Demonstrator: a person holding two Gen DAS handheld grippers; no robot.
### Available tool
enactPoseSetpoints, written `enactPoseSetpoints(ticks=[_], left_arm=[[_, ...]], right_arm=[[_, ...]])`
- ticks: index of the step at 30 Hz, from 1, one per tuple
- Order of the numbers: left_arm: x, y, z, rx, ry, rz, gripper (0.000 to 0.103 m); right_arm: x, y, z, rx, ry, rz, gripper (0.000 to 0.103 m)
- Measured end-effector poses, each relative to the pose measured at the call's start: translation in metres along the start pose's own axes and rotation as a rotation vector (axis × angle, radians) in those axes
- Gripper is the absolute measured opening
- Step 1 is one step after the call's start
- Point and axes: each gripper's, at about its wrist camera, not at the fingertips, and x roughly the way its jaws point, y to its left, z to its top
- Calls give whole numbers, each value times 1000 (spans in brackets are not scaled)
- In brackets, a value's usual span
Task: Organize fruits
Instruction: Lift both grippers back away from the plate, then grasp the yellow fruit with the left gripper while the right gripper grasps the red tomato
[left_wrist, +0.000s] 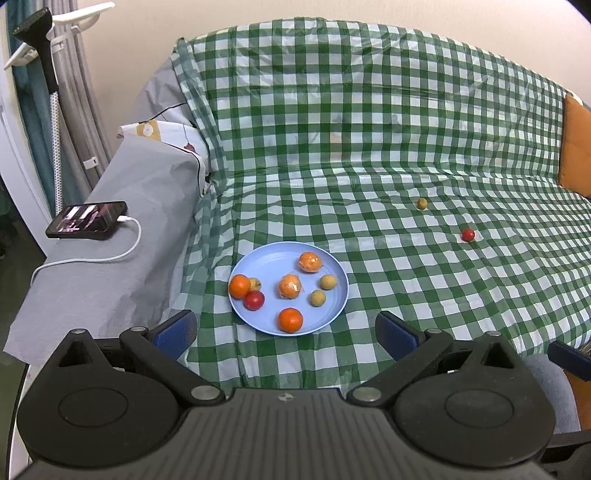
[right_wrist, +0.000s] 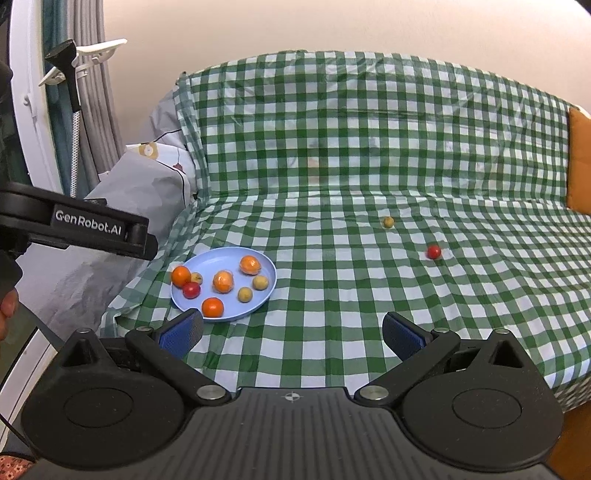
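both grippers hung back over the near edge of the green-and-white checked plastic cloth (left_wrist: 369, 147), probably to survey. left gripper (left_wrist: 286, 334) had its blue-padded jaws spread wide, empty; right gripper (right_wrist: 291, 338) likewise. most fruit sat gathered on the round pale-blue plastic plate (left_wrist: 334, 306): glossy oranges, peeled ones, tan longans, a tomato. off-plate lay the small olive-brown round fruit (left_wrist: 422, 203) and the small red cherry tomato (left_wrist: 468, 234), well apart, likely next.

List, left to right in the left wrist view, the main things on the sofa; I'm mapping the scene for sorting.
Phone → blue plate → yellow-green fruit → red fruit → orange cushion.
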Motion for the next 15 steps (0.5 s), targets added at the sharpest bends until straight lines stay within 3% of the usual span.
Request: enactPoseSetpoints(ticks=[15], left_arm=[[49,-37,37,20,42,-42,103]], right_arm=[[33,-50,9,108,34,-76,102]])
